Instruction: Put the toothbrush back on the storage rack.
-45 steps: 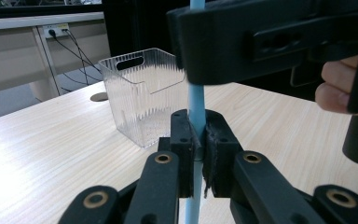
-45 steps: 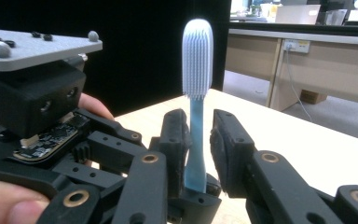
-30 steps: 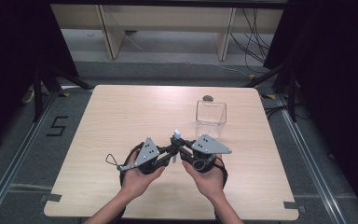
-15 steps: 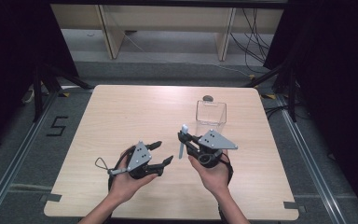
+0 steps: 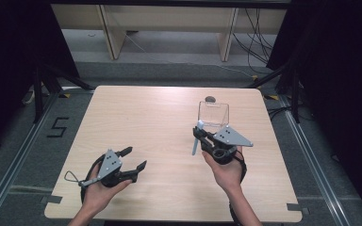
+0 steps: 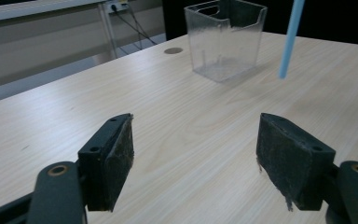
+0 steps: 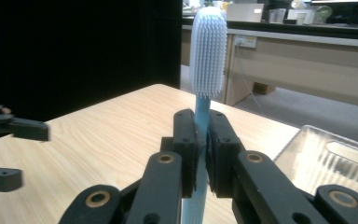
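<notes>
Right gripper view: toothbrush (image 7: 208,51) upright, handle pinched between right gripper (image 7: 201,140) fingers; left gripper (image 5: 134,159) fingers just spread, empty.

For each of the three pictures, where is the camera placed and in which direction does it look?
High view: above the person's side, looking forward and down on the table; both forearms, left gripper and right gripper show.
Left gripper view: rides the left gripper, looks between its open jaws at the clear box.
Right gripper view: rides the right gripper, looks along jaws shut on the blue toothbrush; the left gripper appears at its left edge.
Shared: toothbrush, clear box and table appear in all three.
</notes>
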`<state>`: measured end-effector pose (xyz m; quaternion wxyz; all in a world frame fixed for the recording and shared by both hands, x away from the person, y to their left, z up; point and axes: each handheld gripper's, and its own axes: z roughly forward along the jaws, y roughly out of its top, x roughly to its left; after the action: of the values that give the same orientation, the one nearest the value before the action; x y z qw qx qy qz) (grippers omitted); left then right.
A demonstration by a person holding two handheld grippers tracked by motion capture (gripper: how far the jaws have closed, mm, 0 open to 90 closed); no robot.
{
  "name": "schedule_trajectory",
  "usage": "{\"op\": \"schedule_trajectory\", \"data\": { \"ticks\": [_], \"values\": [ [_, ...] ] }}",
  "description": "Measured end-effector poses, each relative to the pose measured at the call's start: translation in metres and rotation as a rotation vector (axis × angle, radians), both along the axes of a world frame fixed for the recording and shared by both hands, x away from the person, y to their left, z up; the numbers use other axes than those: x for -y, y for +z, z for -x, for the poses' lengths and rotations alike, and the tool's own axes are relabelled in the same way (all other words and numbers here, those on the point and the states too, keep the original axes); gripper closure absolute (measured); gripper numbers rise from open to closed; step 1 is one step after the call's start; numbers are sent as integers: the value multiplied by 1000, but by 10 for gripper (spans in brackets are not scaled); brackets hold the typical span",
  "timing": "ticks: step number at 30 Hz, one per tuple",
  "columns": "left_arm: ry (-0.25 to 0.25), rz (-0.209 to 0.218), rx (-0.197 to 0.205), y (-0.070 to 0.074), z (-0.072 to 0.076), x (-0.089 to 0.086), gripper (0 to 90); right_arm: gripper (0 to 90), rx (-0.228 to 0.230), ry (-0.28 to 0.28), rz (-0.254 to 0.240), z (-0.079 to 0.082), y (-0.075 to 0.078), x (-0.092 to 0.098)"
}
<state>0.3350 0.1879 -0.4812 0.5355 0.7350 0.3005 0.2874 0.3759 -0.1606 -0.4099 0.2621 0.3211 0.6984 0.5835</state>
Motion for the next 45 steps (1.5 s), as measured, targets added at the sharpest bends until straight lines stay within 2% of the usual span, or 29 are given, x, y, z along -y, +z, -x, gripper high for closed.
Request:
{"op": "schedule_trajectory", "data": {
  "ticks": [1,4,5,7,8,10,11,12,13,14,18,19,21,22,23,25,26,28,29,30,31,32,33,36,37,38,41,42,45],
  "values": [
    [6,12,3,-2,1,-3,264,841,3,-6,13,-1,1,3],
    [53,35,-16,-9,5,-16,261,841,-17,-17,5,-2,3,7],
    [56,52,-10,-11,5,-19,261,841,4,-21,4,-4,3,8],
    [79,57,-23,-13,8,-24,260,841,-17,-34,1,-4,4,10],
    [83,70,-16,-15,8,-26,260,841,-1,-28,10,-6,4,12],
    [105,80,-18,-17,11,-30,256,841,-10,-40,6,-7,5,15],
    [104,98,0,-19,10,-31,247,841,9,-43,13,-8,5,17],
    [107,100,6,-20,10,-32,245,841,-9,-49,5,-7,6,18],
    [114,100,10,-21,10,-33,243,841,-2,-54,14,-8,6,19],
    [119,106,9,-22,11,-34,242,841,-9,-48,-5,-8,5,19],
    [121,108,16,-23,11,-34,243,841,-11,-66,4,-8,8,24],
    [127,97,7,-24,12,-34,243,841,2,-72,18,-9,9,26],
    [124,97,16,-26,11,-33,243,841,-9,-74,5,-9,10,27],
    [133,97,10,-27,12,-33,243,841,14,-76,21,-11,11,29],
    [127,109,25,-29,11,-33,243,841,4,-80,13,-11,11,30],
    [141,98,19,-29,12,-34,243,841,-11,-96,14,-10,13,33],
    [145,103,22,-29,12,-34,243,841,-1,-89,4,-12,13,33],
    [142,119,39,-31,10,-35,243,841,16,-106,23,-14,16,38],
    [143,119,41,-31,10,-35,243,841,4,-109,10,-14,17,38],
    [154,108,23,-31,12,-36,243,841,-3,-109,-1,-14,18,39],
    [150,110,20,-32,11,-36,243,841,17,-120,12,-15,20,42],
    [150,111,24,-33,10,-36,243,841,-4,-119,4,-15,22,42],
    [151,119,31,-34,10,-36,244,841,17,-128,16,-16,23,44],
    [156,110,15,-35,10,-37,243,841,26,-145,14,-20,27,48],
    [154,108,13,-35,10,-37,243,841,10,-149,11,-20,29,49],
    [153,116,18,-36,9,-37,244,841,28,-149,17,-22,30,50],
    [158,108,4,-38,9,-38,244,841,31,-161,14,-25,35,51],
    [151,120,15,-40,8,-37,244,841,32,-167,18,-26,37,53],
    [159,103,2,-40,9,-38,244,841,37,-179,11,-29,41,55]
  ]
}}
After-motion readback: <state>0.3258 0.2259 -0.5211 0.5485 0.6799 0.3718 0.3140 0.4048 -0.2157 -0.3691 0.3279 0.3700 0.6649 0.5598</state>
